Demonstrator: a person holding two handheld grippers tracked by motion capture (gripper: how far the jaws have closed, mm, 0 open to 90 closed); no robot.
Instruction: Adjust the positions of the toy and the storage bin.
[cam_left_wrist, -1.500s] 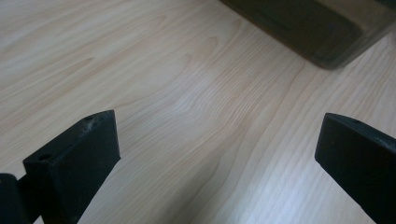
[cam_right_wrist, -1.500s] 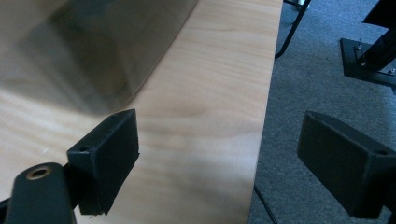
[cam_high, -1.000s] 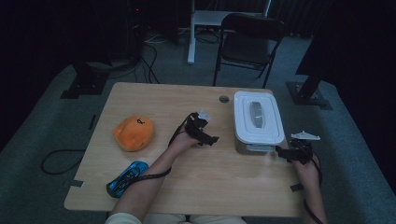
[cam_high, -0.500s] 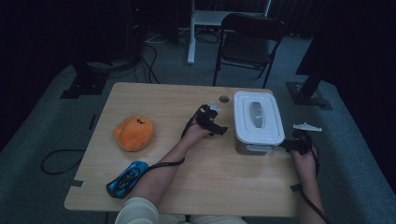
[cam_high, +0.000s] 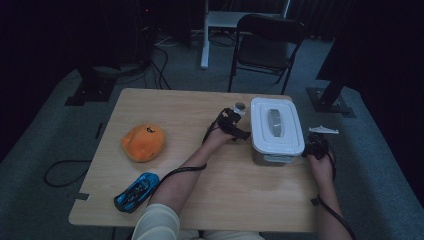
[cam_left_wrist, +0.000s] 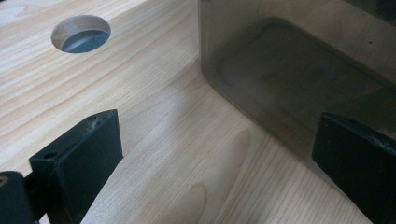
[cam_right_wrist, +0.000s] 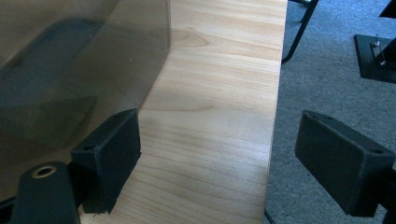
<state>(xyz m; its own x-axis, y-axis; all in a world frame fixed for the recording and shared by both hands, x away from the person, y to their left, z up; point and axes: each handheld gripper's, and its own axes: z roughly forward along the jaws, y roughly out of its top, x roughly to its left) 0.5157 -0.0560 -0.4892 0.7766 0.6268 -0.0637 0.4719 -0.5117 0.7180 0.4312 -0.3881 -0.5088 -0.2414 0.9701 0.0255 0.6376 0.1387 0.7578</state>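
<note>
Item: lidded container (cam_high: 276, 131), which I flank with left gripper (cam_high: 239, 128) and right gripper (cam_high: 315, 148), both jaws spread (empty), seemingly to grasp it.

The person wears a pale, cream-coloured short sleeve (cam_high: 156, 220); both forearms are bare. Each hand carries a black tool: the left tool (cam_high: 239, 131) and the right tool (cam_high: 316, 146), the latter topped by a grey three-cornered plate (cam_high: 323, 130). A thin black cable (cam_high: 186, 170) trails from each along the forearm. The jaws are matt black rectangular blocks with small round screw holes; a brass-coloured ring (cam_right_wrist: 44, 171) sits at one jaw's base.
</note>
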